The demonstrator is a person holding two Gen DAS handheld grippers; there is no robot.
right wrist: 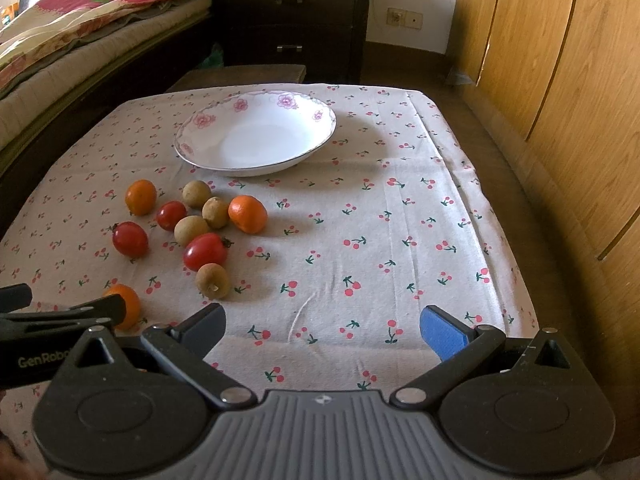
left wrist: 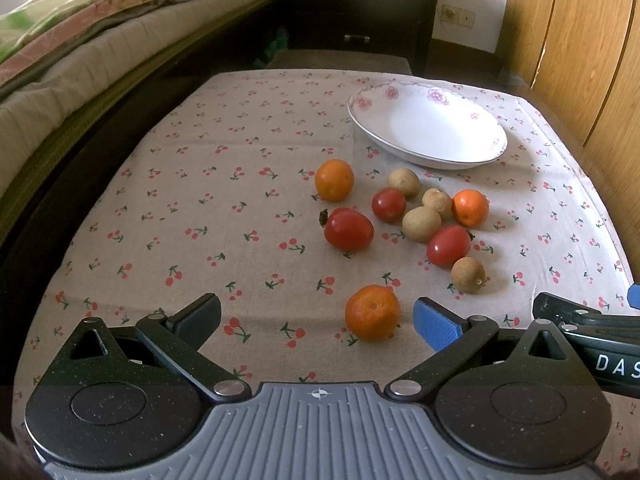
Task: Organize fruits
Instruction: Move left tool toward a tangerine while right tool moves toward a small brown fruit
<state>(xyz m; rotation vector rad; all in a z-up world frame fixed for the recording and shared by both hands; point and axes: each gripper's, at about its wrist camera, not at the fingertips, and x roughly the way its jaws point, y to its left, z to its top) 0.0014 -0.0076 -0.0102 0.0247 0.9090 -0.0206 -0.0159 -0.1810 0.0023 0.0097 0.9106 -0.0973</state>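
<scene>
Tongs, left (left wrist: 318,320) and right (right wrist: 322,328), gape wide, holding nothing.

Tablecloth (right wrist: 360,216): matt woven cloth, cherry print, creased. Bowl (right wrist: 256,140): glossy glazed ceramic, floral rim. 3 tomatoes (left wrist: 348,229): smooth, shiny skin. Oranges (left wrist: 372,313): dimpled, dull sheen. Longans (left wrist: 468,275): rough, matt tan shell. Wardrobe (right wrist: 560,60): wood-grain panels, satin. Left gripper (left wrist: 318,318): matt black speckled plastic, metal pivots.
</scene>
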